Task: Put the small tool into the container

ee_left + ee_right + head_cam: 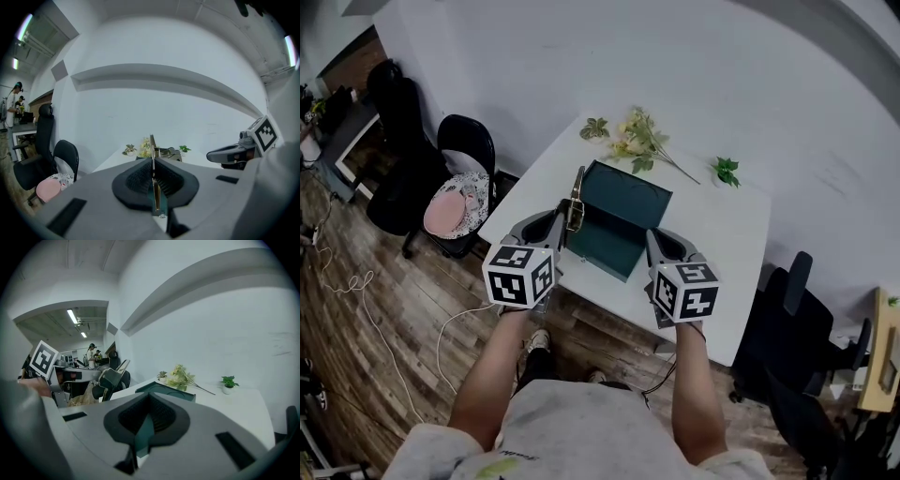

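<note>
A dark teal open container (623, 211) lies in the middle of the white table (727, 248). My left gripper (567, 212) is shut on a thin brass-coloured small tool (576, 199), held over the container's left edge. In the left gripper view the tool (152, 150) stands edge-on between the closed pads of that gripper (153, 164), its tip sticking past them. My right gripper (652, 238) hovers at the container's near right corner. In the right gripper view its jaws (149, 397) are shut with nothing in them, and the container (172, 391) lies just ahead.
A spray of pale flowers (639, 139), a small leafy plant (594, 128) and a tiny potted plant (727, 171) stand at the table's far edge. Black chairs (467, 142) and a pink cushion (455, 204) are on the left, with another chair (789, 323) on the right. Cables lie on the wooden floor (356, 281).
</note>
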Motion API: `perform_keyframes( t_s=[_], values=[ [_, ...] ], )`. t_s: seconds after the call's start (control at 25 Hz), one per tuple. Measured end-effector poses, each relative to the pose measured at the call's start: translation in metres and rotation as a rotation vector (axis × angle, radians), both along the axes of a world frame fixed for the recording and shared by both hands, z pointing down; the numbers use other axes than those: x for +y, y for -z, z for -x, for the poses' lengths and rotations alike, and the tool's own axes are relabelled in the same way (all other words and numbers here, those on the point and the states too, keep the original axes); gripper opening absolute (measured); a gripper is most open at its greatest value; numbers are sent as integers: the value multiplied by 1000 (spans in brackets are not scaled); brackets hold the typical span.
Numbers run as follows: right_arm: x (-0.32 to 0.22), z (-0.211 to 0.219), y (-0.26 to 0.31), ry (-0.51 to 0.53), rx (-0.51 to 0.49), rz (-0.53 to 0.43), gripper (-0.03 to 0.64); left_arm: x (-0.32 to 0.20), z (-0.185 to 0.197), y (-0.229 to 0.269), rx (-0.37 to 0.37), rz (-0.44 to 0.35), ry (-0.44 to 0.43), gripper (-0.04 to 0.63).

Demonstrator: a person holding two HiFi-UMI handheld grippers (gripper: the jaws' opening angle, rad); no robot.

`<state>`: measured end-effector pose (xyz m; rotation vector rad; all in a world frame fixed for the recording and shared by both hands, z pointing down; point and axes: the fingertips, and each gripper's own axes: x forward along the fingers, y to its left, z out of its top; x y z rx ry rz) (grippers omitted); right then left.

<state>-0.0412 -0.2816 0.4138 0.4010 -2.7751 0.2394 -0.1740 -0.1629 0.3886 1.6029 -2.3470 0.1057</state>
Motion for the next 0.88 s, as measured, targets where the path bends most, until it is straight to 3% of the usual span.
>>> perform_keyframes(
  t_s=[0.24,0.88],
  values=[
    [-17,17,0,-73,13,-4,3,-30,25,-1,7,3,-82,8],
    [-36,38,3,-389,50,-2,3,-88,74,-12,42,21,-401,8]
  ],
)
